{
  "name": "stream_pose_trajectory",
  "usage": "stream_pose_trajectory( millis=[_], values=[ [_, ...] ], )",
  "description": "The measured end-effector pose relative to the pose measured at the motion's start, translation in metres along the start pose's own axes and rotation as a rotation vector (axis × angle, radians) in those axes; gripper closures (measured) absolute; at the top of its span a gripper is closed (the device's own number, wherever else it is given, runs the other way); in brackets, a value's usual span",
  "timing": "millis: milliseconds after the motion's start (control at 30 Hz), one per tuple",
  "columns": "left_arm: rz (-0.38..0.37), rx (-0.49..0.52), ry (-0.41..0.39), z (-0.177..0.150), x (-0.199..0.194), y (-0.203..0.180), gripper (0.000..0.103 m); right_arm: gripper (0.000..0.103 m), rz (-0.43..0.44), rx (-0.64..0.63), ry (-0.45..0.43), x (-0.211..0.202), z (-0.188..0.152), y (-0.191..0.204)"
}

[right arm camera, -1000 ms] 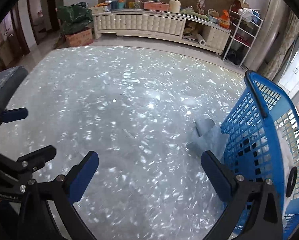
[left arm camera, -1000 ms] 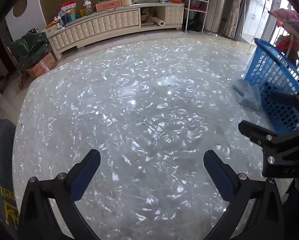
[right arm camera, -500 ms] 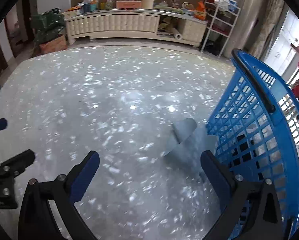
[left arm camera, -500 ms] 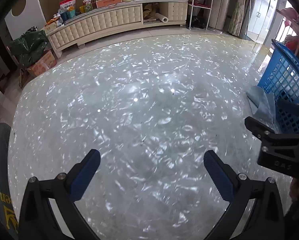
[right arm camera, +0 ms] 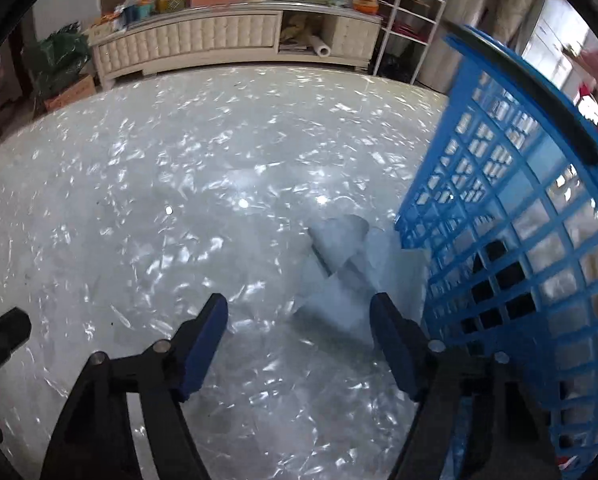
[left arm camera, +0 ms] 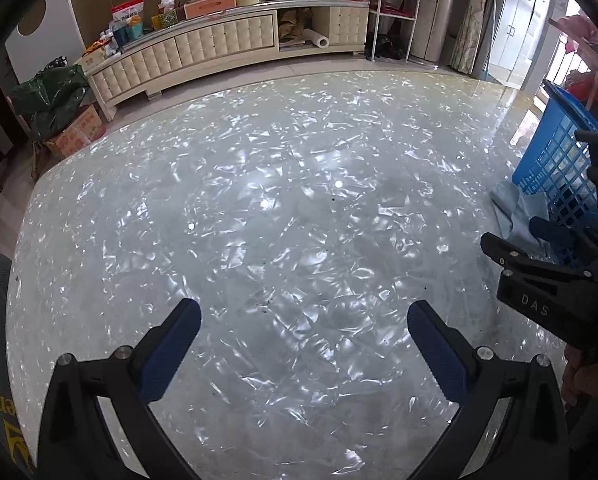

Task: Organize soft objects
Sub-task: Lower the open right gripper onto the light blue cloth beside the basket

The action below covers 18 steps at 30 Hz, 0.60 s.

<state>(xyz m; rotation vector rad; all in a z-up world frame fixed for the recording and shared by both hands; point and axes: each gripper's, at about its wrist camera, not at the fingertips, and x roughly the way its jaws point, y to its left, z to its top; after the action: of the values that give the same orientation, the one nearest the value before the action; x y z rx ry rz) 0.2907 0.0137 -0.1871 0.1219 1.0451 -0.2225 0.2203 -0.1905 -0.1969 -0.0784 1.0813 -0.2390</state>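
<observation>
A light blue-grey cloth (right arm camera: 345,264) lies crumpled on the shiny floor against the foot of a blue plastic laundry basket (right arm camera: 511,240). My right gripper (right arm camera: 299,320) is open and empty, low over the floor, with the cloth just ahead of its right finger. In the left wrist view the cloth (left arm camera: 517,216) and basket (left arm camera: 559,152) sit at the far right, partly behind the right gripper's body (left arm camera: 547,280). My left gripper (left arm camera: 303,328) is open and empty over bare floor.
A long cream cabinet (left arm camera: 227,46) with clutter on top runs along the far wall. A white wire shelf (left arm camera: 395,4) stands to its right. A green bag on a cardboard box (left arm camera: 55,108) sits at the left. White items show inside the basket.
My right gripper has moved forward and down toward the cloth and basket, and its fingers have narrowed somewhat. My left gripper has tilted up slightly; its jaws are unchanged.
</observation>
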Motion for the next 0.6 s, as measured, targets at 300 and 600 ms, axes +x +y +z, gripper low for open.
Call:
stream_pose_trajectory(
  millis=[300,600],
  values=[
    [-0.016,-0.003,-0.017,-0.002,-0.001,-0.001,0.000,0.078,0.035,-0.044,-0.059,-0.013,-0.011,-0.004],
    [-0.016,-0.005,-0.020,-0.004,-0.005,-0.006,0.000,0.102,0.070,-0.027,-0.070,-0.021,-0.018,-0.010]
  ],
)
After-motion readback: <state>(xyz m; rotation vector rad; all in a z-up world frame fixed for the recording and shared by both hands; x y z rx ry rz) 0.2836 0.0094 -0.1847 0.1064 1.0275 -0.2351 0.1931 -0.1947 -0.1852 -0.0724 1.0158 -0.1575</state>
